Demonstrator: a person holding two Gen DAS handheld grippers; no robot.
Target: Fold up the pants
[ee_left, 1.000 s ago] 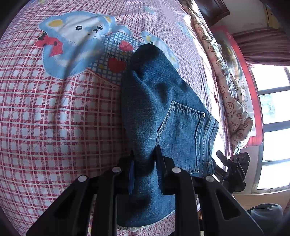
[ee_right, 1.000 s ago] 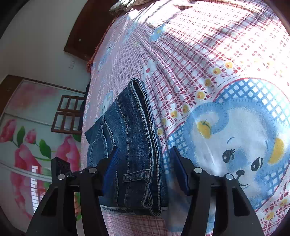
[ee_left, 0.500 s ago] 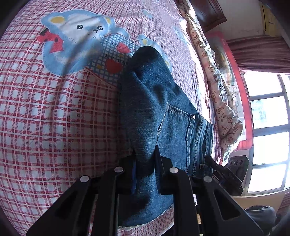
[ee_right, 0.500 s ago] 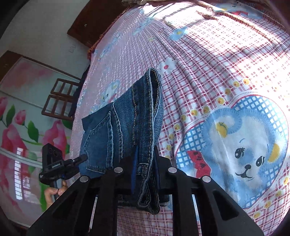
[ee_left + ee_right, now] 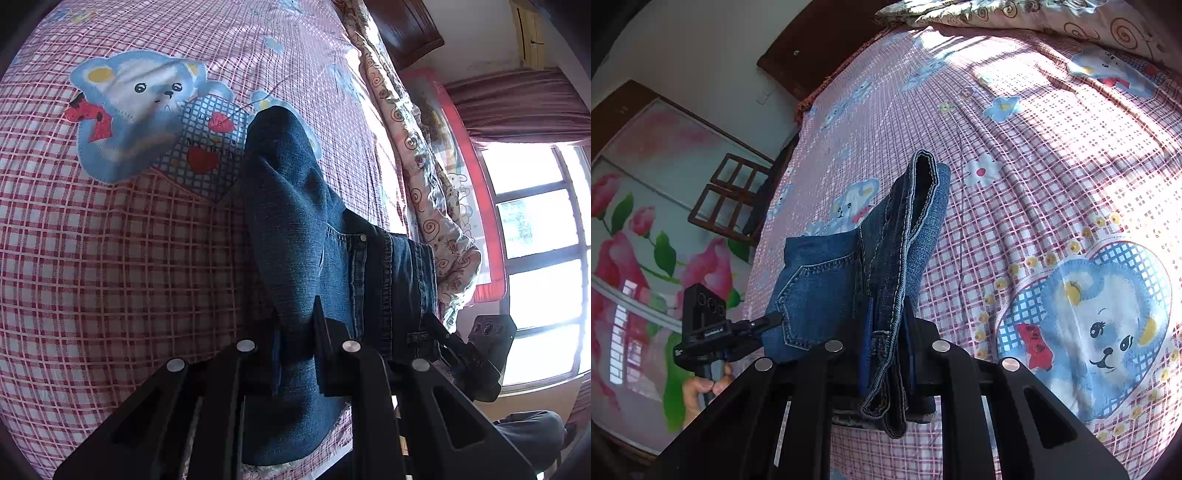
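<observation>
A pair of dark blue jeans (image 5: 295,221), folded into a thick bundle, is held up off the bed by both grippers. My left gripper (image 5: 295,325) is shut on the folded leg end. My right gripper (image 5: 888,321) is shut on the waistband edge, with seams and a back pocket (image 5: 816,295) showing. The far end of the jeans (image 5: 925,173) hangs out over the bed. Each gripper shows in the other's view: the right one in the left wrist view (image 5: 476,354), the left one in the right wrist view (image 5: 713,328).
The bed is covered by a pink checked sheet (image 5: 110,258) with blue bear prints (image 5: 1100,325). A floral quilt (image 5: 424,166) lies along the bed's far edge by a bright window (image 5: 539,258). A dark headboard (image 5: 820,48) and flowered wardrobe doors (image 5: 639,240) stand beyond.
My right gripper closed from open onto the waistband. Both grippers have lifted the jeans off the sheet, and the bundle now hangs raised between them.
</observation>
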